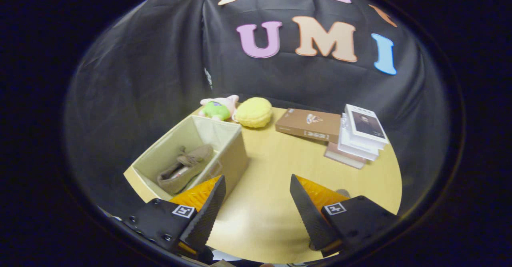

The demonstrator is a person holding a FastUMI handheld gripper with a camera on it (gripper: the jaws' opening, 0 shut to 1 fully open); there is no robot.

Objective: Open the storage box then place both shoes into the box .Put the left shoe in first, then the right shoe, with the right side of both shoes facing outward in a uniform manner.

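Note:
The beige fabric storage box (234, 155) stands open on the wooden table, ahead and to the left of my gripper (258, 187). One tan shoe (186, 169) lies inside it, leaning against the box's right wall. My gripper is open, with bare tabletop between its two fingers (210, 209). A small brown-grey patch (343, 193) peeks out just behind the right finger; I cannot tell what it is.
Beyond the box sit a pink and green plush toy (218, 108) and a round yellow cushion (253, 112). A brown book (308, 124) lies flat at the back, with a stack of books (360, 137) to its right. The table (272, 171) ends near the box's left side.

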